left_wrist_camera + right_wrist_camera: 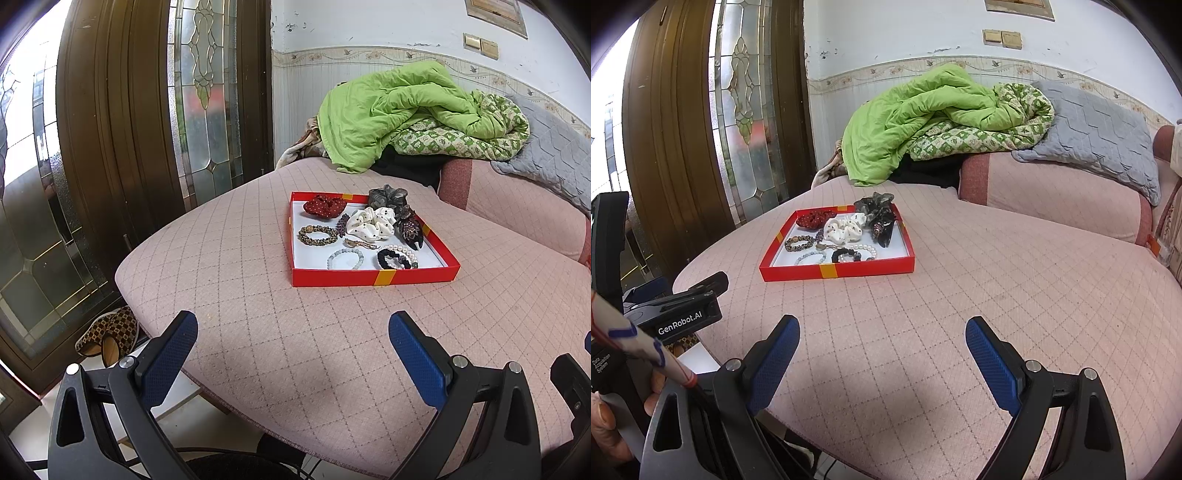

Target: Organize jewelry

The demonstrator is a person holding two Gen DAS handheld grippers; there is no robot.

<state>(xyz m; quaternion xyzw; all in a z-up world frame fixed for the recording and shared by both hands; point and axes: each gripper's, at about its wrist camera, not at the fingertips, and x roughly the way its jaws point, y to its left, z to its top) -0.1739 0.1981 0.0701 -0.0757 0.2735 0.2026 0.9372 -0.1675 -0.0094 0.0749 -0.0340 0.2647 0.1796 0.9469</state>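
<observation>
Pink quilted cushion (258, 314) carries the red tray (369, 277) with jewelry and scrunchies piled in, and my left gripper (291, 332) and right gripper (882, 332) both hang released well short (a soft base could tip it if I press a rim).

Quick count of the red tray (340, 277)

Three scrunchies: red (324, 207), white dotted (372, 220), grey (388, 196). Four bracelets: brown beaded (317, 235), pale blue (345, 258), pearl (403, 251), black (392, 259). One dark claw clip (410, 225). Two grippers, one tray.
</observation>
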